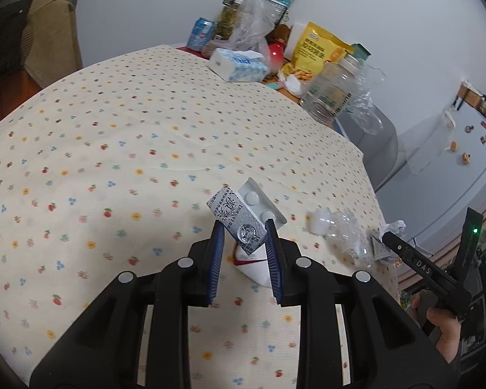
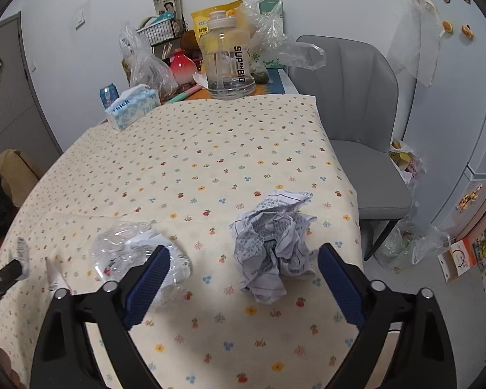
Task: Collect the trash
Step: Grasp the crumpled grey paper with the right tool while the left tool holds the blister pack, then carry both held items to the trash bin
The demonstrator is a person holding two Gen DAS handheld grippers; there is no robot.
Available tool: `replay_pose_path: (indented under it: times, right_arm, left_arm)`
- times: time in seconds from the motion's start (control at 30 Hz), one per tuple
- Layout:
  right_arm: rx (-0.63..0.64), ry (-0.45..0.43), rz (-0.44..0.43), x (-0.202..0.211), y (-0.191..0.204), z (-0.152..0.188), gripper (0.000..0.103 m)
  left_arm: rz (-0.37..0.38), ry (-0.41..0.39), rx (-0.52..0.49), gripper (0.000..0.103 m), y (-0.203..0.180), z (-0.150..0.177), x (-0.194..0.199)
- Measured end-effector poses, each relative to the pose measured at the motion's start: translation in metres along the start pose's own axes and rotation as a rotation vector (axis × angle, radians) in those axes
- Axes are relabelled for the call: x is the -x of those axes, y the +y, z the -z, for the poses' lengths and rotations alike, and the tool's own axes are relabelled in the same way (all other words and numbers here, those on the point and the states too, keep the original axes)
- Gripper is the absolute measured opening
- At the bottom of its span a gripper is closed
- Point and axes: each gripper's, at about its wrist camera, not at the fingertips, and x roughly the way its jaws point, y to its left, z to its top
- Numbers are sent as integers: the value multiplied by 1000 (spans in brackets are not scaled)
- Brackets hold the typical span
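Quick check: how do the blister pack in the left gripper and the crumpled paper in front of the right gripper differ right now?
The blister pack is flat, stiff foil; the crumpled paper is a loose printed wad. The blister pack is pinched in the shut left gripper and lifted; the paper lies on the tablecloth, ungripped, ahead of the open right gripper. The paper looks bulkier. Both are trash to collect.

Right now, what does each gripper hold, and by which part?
The left tongs pinch the silver foil pill blister strip near its lower end. The right tongs are open, holding nothing.
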Motion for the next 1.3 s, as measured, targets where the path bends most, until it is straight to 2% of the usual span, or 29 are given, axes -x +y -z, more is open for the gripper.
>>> replay_pose_path:
  times: [0.03, 0.07, 0.17, 0.43, 0.77, 0.97, 1.3]
  right_arm:
    - [0, 21, -7, -4, 0, 1, 58]
    - [-1, 43, -16, -6, -1, 3, 30]
    - [-6, 39, -31, 1, -1, 7, 22]
    - [8, 6, -73, 40, 2, 18, 18]
    - [-19, -62, -132, 99, -4, 36, 19]
    - [-61, -87, -128, 123, -24, 51, 18]
    - [-168, -110, -77, 149, -81, 74, 19]
  left_arm:
    - [-7, -2, 3, 26, 3, -1, 0]
    - [-15, -4, 9, 26, 7, -2, 1]
    - [-28, -6, 27, 26, 15, -2, 3]
    - [-22, -11, 27, 26, 11, 5, 8]
    - [23, -10, -11, 26, -18, 17, 18]
    - [57, 7, -46, 26, -40, 28, 18]
    - [108, 36, -124, 26, -84, 46, 14]
